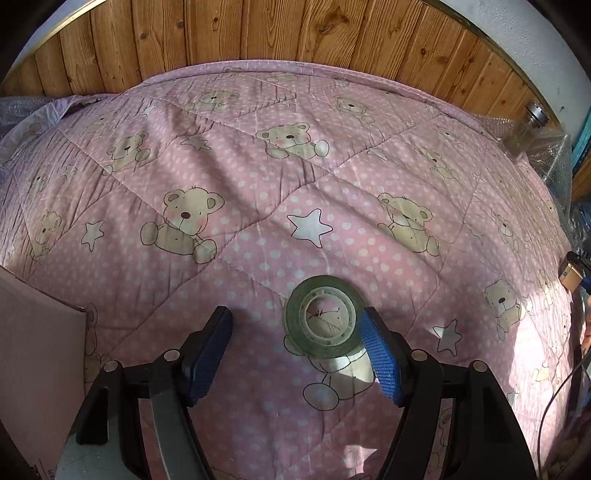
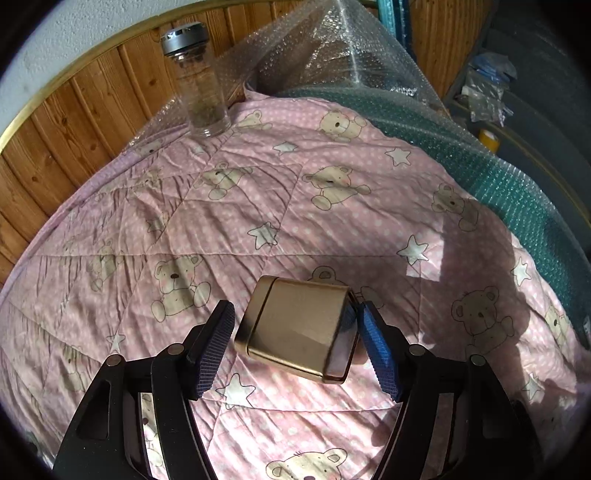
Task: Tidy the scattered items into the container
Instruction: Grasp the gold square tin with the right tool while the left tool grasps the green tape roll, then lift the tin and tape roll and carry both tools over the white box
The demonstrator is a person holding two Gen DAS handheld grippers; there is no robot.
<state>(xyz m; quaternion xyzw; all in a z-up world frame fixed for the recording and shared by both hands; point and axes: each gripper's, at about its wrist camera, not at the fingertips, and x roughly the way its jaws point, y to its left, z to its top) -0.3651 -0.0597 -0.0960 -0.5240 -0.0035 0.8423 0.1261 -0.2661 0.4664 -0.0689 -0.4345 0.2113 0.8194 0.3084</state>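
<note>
One roll of tape lies on the quilt. One gold tin, one glass jar at the quilt's far edge, one cardboard box, and two grippers: left, right.

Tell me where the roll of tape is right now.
In the left wrist view, the roll of tape lies flat on the pink teddy-bear quilt, between the open left gripper fingers, beside the right one.

Sunlit pink teddy-bear quilt against knotty wood panelling, bubble wrap beside.
</note>
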